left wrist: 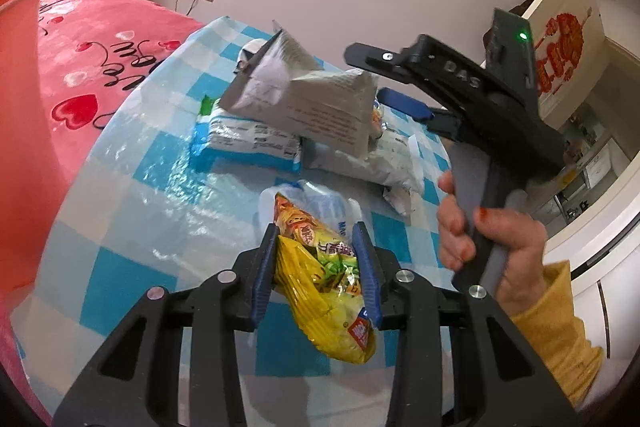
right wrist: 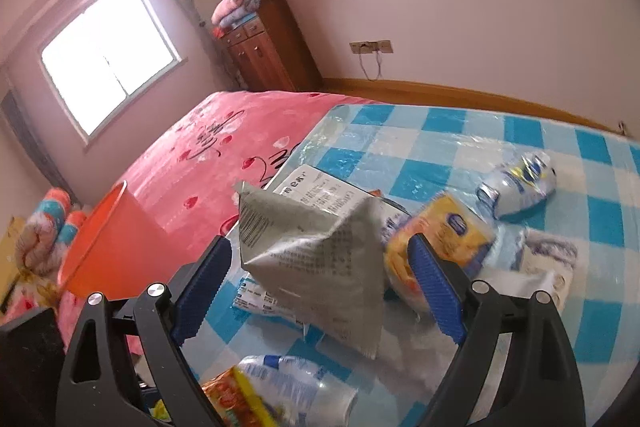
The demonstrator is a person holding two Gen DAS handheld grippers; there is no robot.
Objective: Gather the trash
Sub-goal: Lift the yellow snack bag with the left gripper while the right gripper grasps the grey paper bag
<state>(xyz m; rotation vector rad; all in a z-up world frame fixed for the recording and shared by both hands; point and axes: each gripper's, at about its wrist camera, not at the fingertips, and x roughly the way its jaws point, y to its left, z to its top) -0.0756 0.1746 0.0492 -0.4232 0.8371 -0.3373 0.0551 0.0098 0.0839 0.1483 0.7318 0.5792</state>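
Left hand-held gripper [left wrist: 316, 259] clamped on yellow snack bag [left wrist: 324, 275]; right hand-held gripper [right wrist: 320, 287], jaws apart around grey pouch [right wrist: 316, 251], may crush or drop it.

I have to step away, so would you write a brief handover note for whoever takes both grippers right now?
Left gripper: shut on the yellow snack bag, lifted over the checked cloth.
Right gripper: open, around the grey pouch, not yet closed.
Orange bin: on the pink bedspread, to the left.
Done: yellow bag picked up.
Left: drop it in the bin, then the grey pouch, clear bottle, blue-white packets.
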